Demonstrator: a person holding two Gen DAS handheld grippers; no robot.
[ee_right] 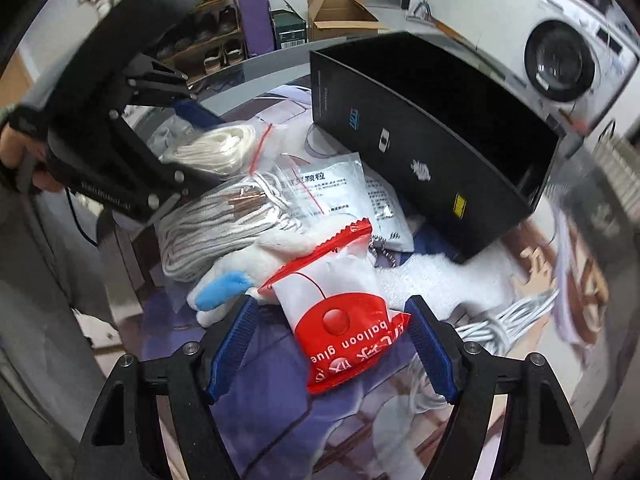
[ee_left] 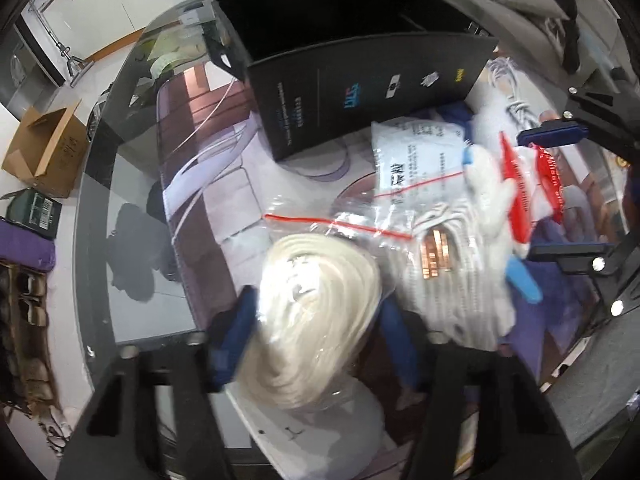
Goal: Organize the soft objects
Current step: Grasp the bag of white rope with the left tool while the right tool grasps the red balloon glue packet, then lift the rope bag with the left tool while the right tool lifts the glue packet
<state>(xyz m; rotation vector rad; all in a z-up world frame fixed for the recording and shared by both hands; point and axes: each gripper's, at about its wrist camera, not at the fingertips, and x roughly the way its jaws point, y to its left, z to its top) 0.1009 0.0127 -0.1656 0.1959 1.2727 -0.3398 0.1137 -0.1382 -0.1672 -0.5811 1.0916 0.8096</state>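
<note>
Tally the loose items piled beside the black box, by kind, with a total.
Bagged cream cord coils: 1
Grey-white rope bundles: 1
White printed sachets: 1
Red balloon glue packets: 1
Plush toys: 1
White cable bundles: 1
Total: 6

A glass-topped table (ee_left: pixel 132 280) carries a black box (ee_left: pixel 360 92), bagged cords (ee_right: pixel 208 224) and packets (ee_right: pixel 340 184).

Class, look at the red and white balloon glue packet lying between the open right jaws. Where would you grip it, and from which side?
Grip the balloon glue packet across its red printed end, probably closing on its two side edges. That end lies nearest the right gripper and already sits between the open jaws, so come straight in from there. The far, white end rests against the plush toy, which leaves less room.
</note>
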